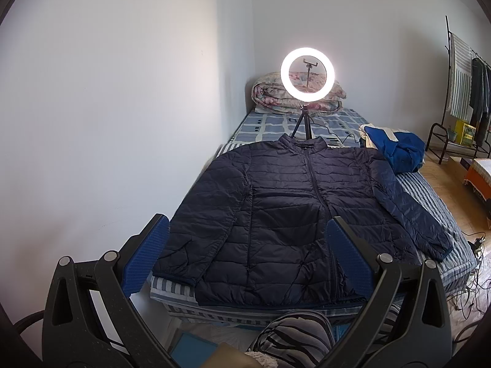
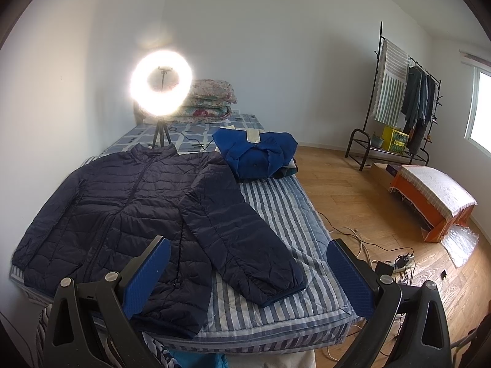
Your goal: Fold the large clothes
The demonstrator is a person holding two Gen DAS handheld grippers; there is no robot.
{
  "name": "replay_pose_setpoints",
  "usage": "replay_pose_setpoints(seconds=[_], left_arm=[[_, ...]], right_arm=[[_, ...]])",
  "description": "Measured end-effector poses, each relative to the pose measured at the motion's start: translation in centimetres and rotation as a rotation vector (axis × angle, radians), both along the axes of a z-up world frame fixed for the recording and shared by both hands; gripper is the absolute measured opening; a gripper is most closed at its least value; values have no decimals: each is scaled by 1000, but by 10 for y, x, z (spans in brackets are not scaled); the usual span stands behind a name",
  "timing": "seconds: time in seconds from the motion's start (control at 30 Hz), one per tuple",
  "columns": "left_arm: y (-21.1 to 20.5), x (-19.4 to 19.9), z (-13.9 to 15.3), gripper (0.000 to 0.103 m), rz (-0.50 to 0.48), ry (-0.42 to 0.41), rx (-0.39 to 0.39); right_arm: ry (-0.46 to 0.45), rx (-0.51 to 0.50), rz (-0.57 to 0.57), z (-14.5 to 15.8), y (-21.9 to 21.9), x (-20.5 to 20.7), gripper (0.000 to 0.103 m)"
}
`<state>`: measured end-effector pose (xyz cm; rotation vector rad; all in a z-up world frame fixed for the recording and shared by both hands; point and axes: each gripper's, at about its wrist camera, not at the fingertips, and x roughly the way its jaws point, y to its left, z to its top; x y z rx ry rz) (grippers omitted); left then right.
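A dark navy quilted jacket (image 1: 294, 214) lies flat and face up on the striped bedcover (image 2: 276, 276) of a bed, zipped, collar toward the far end and hem at the near edge, both sleeves spread out to the sides. The left gripper (image 1: 247, 245) hovers above the hem end with its blue-padded jaws wide apart and nothing between them; the right gripper (image 2: 247, 263) hangs over the jacket's outer sleeve and the bare stripes, jaws likewise spread and empty. Only the left wrist view shows the sleeve on the wall side in full, along with a striped-trousered knee (image 1: 294, 334) of the person at the foot of the bed. Only the right wrist view shows the wooden floor (image 2: 353, 190) widely, an orange stool with a pale cover (image 2: 429, 196), a power strip with tangled cables (image 2: 402, 260) and a window edge at far right. Both show a lit ring light on a tripod (image 1: 307, 75) behind the collar, folded floral quilts (image 1: 270, 95), a bright blue garment (image 2: 257, 153) heaped beside the jacket, and a clothes rack (image 2: 402, 98). The ring light's glare washes out its surroundings in the right view, and what lies under the blue garment is hard to make out.
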<state>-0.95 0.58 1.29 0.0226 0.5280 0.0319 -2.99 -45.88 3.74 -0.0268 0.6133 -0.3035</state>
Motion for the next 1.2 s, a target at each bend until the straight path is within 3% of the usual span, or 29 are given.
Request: replay_pose_setpoints(seconds=[1.2], left_arm=[[2, 3, 11, 103, 2, -1, -5]], right_arm=[[0, 2, 23, 6, 11, 5, 103]])
